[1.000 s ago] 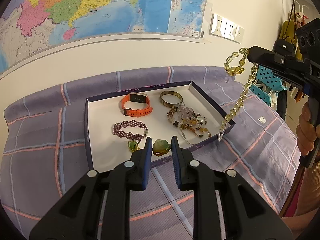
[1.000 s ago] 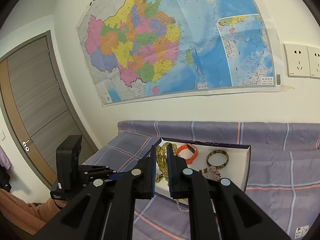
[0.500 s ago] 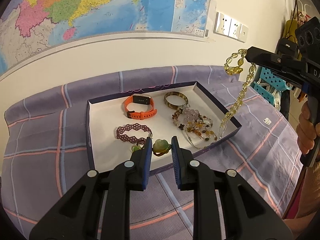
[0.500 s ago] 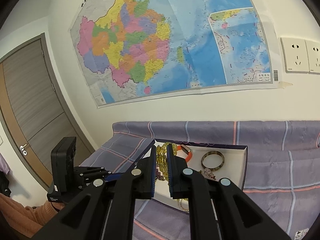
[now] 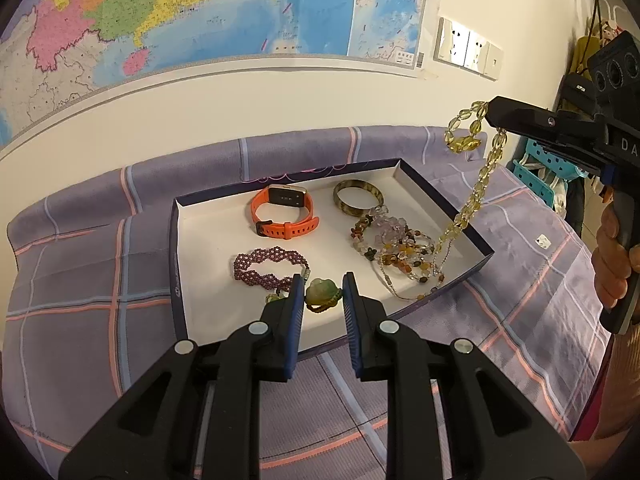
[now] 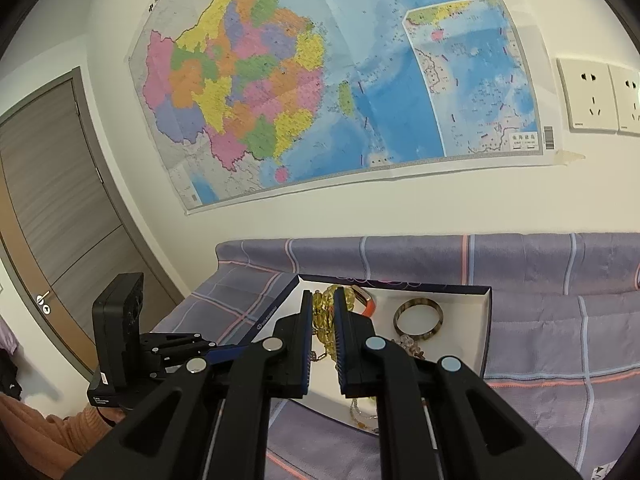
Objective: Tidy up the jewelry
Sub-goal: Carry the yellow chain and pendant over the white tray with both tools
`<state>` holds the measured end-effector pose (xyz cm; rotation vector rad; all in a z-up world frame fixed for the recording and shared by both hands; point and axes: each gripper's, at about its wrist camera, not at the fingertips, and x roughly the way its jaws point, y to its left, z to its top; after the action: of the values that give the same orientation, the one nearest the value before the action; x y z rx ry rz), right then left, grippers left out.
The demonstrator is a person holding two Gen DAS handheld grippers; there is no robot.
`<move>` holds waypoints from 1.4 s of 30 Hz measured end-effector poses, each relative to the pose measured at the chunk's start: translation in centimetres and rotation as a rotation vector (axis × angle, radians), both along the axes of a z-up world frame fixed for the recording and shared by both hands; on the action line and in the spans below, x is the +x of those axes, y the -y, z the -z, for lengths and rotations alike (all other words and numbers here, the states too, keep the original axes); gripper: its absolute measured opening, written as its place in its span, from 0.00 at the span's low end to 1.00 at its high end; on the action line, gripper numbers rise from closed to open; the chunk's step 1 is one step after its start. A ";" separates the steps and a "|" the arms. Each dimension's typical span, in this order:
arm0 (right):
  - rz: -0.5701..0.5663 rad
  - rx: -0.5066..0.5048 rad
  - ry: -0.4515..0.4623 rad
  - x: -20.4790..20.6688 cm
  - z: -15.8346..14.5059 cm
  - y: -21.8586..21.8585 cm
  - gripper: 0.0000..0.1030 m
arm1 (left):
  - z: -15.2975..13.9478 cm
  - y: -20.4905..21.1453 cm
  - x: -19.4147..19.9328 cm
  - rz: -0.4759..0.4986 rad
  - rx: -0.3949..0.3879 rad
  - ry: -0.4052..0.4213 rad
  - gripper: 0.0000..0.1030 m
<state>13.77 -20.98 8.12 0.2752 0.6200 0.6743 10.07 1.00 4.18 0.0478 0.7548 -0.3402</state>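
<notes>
Here the right gripper (image 6: 323, 300) is clenched on a yellow bead necklace (image 5: 472, 196), which hangs from its tip in a long strand, with a short loop of beads bunched beside the jaws. The strand drops over the right-hand side of a shallow box (image 5: 440, 196) with a white floor and dark blue walls, and its lower end reaches in among a heap of mixed bead strands (image 5: 396, 248) lying there. The left gripper (image 5: 323, 292) sits low at the near edge of the box with its jaws only narrowly apart; a green pendant (image 5: 320, 290) shows between the blue pads, but whether they press on it cannot be told. Elsewhere in the box lie an orange watch (image 5: 284, 214) toward the back, a brown bangle (image 5: 358, 200) just to its right, and a purple woven bracelet (image 5: 268, 270) nearer the front, its clasp end close to the pendant. The box rests on a purple checked cloth (image 5: 92, 272) that runs up against a cream wall. A large map (image 6: 320, 80) hangs on that wall, with white sockets (image 6: 588, 100) to its right. A hand (image 5: 612, 260) grips the right gripper's handle at the edge of the left wrist view.
</notes>
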 end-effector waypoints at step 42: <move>0.007 -0.033 -0.147 2.9 5.7 -0.5 0.08 | 4.3 -1.3 3.1 -0.069 0.021 -0.114 0.19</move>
<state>16.64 -20.45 2.45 0.2973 0.7697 0.6404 13.12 2.35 -0.17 0.0222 0.8714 -0.2705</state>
